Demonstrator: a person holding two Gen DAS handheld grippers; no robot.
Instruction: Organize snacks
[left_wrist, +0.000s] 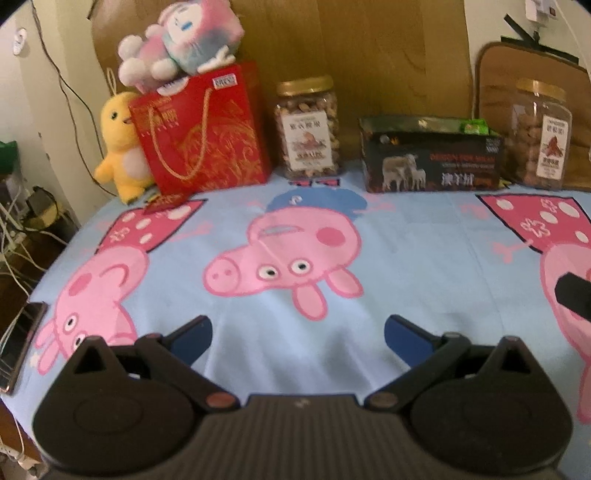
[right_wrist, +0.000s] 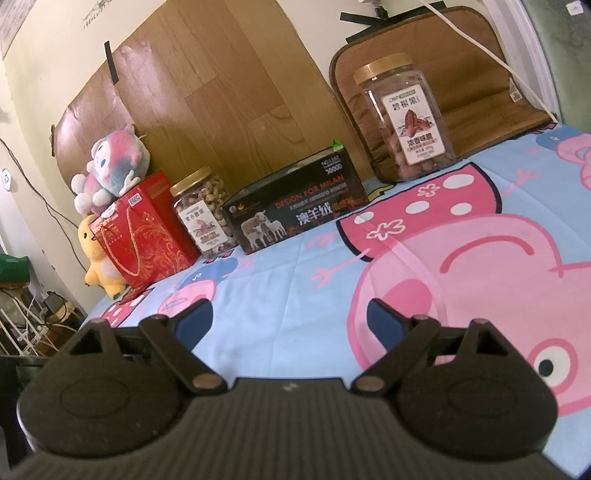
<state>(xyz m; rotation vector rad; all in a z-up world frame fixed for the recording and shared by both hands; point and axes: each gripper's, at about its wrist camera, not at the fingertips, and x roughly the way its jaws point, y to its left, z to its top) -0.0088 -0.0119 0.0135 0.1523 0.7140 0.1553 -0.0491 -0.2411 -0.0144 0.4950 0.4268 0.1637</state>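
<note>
A row of things stands along the far edge of the cartoon-pig cloth. A red gift bag (left_wrist: 201, 133) (right_wrist: 147, 236) is at the left. A nut jar with a gold lid (left_wrist: 307, 129) (right_wrist: 205, 216) stands beside it. A black box (left_wrist: 430, 158) (right_wrist: 295, 206) holds green packets (left_wrist: 474, 126). A second nut jar (left_wrist: 541, 136) (right_wrist: 404, 114) is at the right. My left gripper (left_wrist: 297, 334) is open and empty over the cloth. My right gripper (right_wrist: 290, 317) is open and empty; its finger (left_wrist: 574, 295) shows at the right edge of the left wrist view.
A yellow plush (left_wrist: 120, 147) and a pink-blue plush (left_wrist: 181, 40) sit by and on the red bag. A wood-pattern board (right_wrist: 207, 92) and a brown cushion (right_wrist: 443, 62) lean on the wall. Cables (left_wrist: 14, 236) and a phone (left_wrist: 20, 343) lie at the left edge.
</note>
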